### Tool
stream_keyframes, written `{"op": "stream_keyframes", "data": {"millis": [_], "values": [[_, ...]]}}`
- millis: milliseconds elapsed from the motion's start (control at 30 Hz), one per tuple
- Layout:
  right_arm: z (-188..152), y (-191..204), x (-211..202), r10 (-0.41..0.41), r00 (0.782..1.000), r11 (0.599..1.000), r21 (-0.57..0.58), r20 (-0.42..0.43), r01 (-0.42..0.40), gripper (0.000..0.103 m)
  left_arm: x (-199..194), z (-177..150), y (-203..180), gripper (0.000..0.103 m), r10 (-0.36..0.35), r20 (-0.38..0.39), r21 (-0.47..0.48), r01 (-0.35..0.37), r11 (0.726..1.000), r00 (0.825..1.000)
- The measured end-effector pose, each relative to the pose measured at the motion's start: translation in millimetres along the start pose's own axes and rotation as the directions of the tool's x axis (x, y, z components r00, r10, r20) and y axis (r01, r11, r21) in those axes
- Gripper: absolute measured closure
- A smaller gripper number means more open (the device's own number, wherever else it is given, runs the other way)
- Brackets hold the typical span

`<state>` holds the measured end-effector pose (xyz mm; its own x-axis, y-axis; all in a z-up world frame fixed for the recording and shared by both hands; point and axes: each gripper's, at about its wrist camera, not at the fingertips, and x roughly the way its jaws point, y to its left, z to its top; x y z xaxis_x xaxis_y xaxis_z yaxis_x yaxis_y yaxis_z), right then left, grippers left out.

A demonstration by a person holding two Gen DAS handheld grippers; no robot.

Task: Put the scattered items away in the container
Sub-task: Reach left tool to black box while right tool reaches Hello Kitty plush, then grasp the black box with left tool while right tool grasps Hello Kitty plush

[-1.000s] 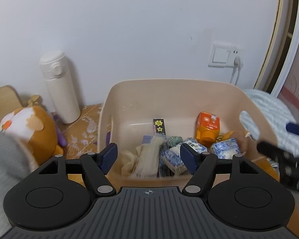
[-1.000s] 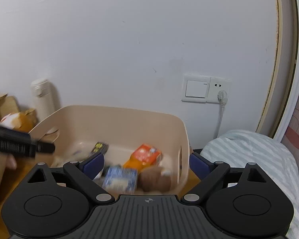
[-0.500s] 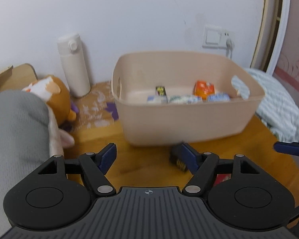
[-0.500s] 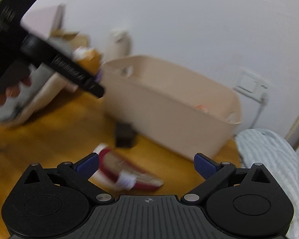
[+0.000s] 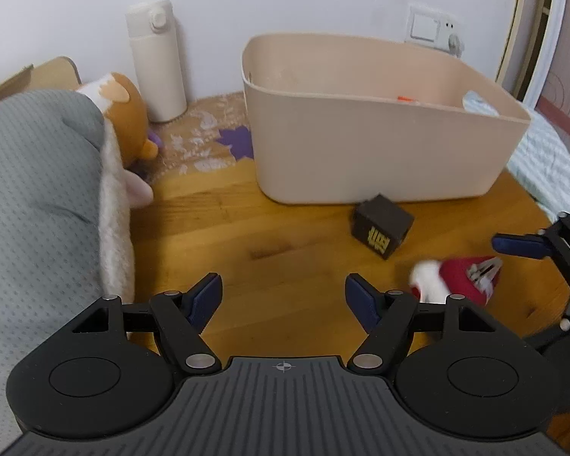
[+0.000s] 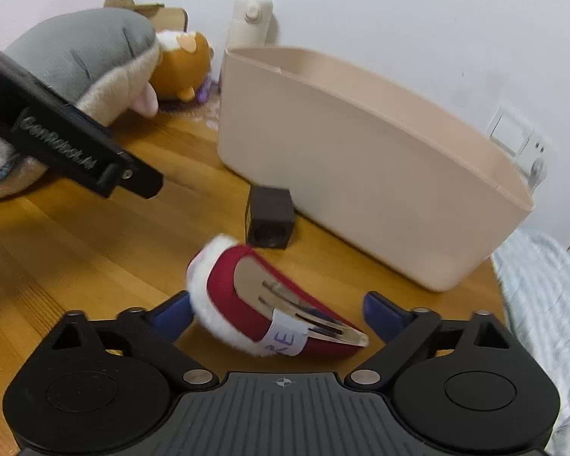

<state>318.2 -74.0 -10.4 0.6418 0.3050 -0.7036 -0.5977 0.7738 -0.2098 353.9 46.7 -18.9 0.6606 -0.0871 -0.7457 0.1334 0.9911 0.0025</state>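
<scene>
**Red clip and dark box lie loose beside the beige bin**

A smooth, matte beige plastic bin (image 5: 380, 144) with rounded corners stands on the glossy honey-coloured wooden table (image 5: 228, 220); everything else is placed from it. Just in front of its near wall sits a small dark box (image 5: 380, 230), cube-like, with yellow lettering too blurred to read. A little further out from the bin lies a red hair clip (image 6: 285, 304), felt-covered, trimmed with fluffy white fur, with a metal snap blade and a paper tag.

The right gripper (image 6: 277, 313) straddles that clip with its blue-padded tongs closing, the clip between them, the pads not seen pressing on it. The left gripper (image 5: 283, 296) hangs over bare wood out from the bin, tongs spread with nothing between.

The left view alone looks over the bin's rim, catching only an orange sliver and something pale blue inside; the right view shows just its outer wall. Left of the bin stand a cream flask (image 5: 157, 60), an orange plush toy (image 5: 127, 114) and a grey ribbed plush (image 5: 38, 190) cut off by the frame. To the bin's right lies striped cloth (image 6: 543, 304).
</scene>
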Motion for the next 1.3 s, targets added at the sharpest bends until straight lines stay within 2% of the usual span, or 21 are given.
{"op": "stream_keyframes", "data": {"millis": [133, 333, 400, 467, 800, 833, 867, 1033, 1100, 1233, 1300], "values": [[-6.9, -11.2, 13.1, -0.003, 1.0, 0.998, 0.069, -0.002, 0.003, 0.026, 10.4, -1.7, -7.3, 0.03, -0.017, 0.006, 0.025, 0.017, 1.0, 1.0], [-8.5, -40.0, 22.4, 0.004, 1.0, 0.985, 0.174, -0.009, -0.003, 0.054, 25.1, 1.6, -27.0, 0.03, -0.047, 0.079, 0.1, 0.039, 0.994, 0.996], [-10.9, -50.2, 25.4, 0.028, 1.0, 0.976, 0.218, -0.008, -0.026, 0.064, 31.3, 3.3, -34.7, 0.03, -0.048, 0.108, 0.138, 0.033, 0.99, 0.993], [-13.1, -58.2, 27.9, 0.06, 0.998, 0.964, 0.259, -0.001, -0.057, 0.067, 38.4, 5.0, -42.2, 0.03, -0.056, 0.118, 0.177, 0.035, 0.984, 0.991], [-15.3, -68.1, 30.3, 0.088, 0.996, 0.955, 0.282, 0.018, -0.09, 0.067, 69.8, 14.7, -59.1, 0.027, -0.071, 0.102, 0.182, 0.051, 0.982, 0.992], [-15.6, -70.2, 30.3, 0.095, 0.995, 0.952, 0.289, 0.021, -0.097, 0.066, 72.3, 15.2, -59.2, 0.027, -0.074, 0.099, 0.177, 0.055, 0.983, 0.992], [-15.7, -71.8, 30.9, 0.096, 0.995, 0.95, 0.295, 0.024, -0.099, 0.057, 74.3, 15.5, -58.9, 0.027, -0.079, 0.098, 0.168, 0.062, 0.984, 0.992], [-14.5, -75.2, 34.0, 0.086, 0.996, 0.946, 0.311, 0.029, -0.09, 0.057, 81.9, 18.7, -50.7, 0.027, -0.118, 0.086, 0.091, 0.11, 0.99, 0.989], [-14.8, -75.3, 34.0, 0.084, 0.996, 0.946, 0.312, 0.029, -0.089, 0.057, 82.4, 20.3, -46.6, 0.035, -0.126, 0.095, 0.05, 0.122, 0.991, 0.987], [-14.9, -75.5, 33.3, 0.085, 0.996, 0.945, 0.313, 0.03, -0.09, 0.06, 82.1, 25.4, -39.4, 0.07, -0.151, 0.094, -0.006, 0.152, 0.988, 0.984], [-14.9, -76.1, 32.9, 0.089, 0.996, 0.943, 0.32, 0.032, -0.094, 0.065, 81.2, 26.4, -35.5, 0.07, -0.165, 0.088, -0.025, 0.168, 0.985, 0.982]]}}
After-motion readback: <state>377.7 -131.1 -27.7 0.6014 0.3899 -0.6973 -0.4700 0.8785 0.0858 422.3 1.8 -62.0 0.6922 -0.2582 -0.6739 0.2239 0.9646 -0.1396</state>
